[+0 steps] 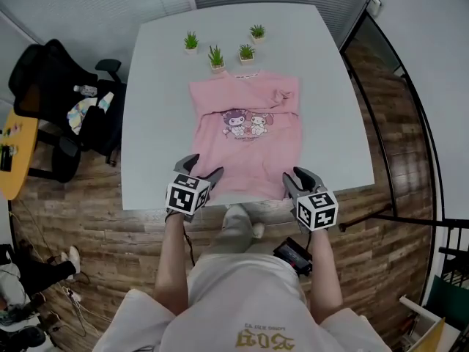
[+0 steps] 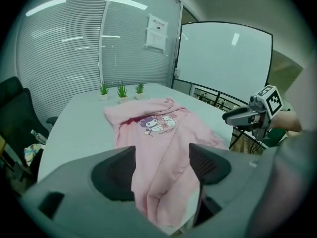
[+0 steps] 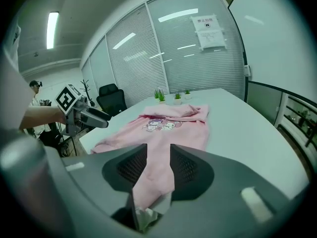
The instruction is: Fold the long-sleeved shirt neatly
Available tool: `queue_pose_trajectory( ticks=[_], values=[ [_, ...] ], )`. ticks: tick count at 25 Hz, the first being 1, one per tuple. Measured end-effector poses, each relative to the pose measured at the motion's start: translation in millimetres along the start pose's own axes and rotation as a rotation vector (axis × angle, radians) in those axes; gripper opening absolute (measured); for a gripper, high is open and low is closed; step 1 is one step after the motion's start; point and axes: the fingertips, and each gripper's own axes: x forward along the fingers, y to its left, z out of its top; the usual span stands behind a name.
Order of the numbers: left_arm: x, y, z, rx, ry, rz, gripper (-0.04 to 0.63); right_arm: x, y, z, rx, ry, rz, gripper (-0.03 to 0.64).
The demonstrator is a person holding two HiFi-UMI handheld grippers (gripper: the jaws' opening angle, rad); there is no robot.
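Lying flat on the big white surface [image 1: 154,108], the pink shirt [image 1: 249,149] is only partly folded. No sleeves stick out at the sides, so they look tucked in already, and it makes a neat block with the cartoon picture facing up. The body has not been folded over yet, so I think that step is left (bottom edge up to the collar, most likely). The bottom edge sits at the near side of the surface, right at the two tools. The left tool [image 1: 205,166] has a thick bunch of the hem filling the wide gap between its jaws, and it looks pinched. The right tool [image 1: 293,174] is squeezed tight on the other corner of the hem. Four tiny plants [image 1: 217,57] stand just past the collar.
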Motion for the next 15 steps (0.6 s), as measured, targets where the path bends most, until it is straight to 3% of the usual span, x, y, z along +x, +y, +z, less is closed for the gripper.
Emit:
queue_pose_trajectory(
  ticks=[15],
  values=[
    [-17, -22, -93, -0.034, 0.124, -0.005, 0.32, -1, 34, -84, -0.106, 0.167, 0.06, 0.149]
  ],
)
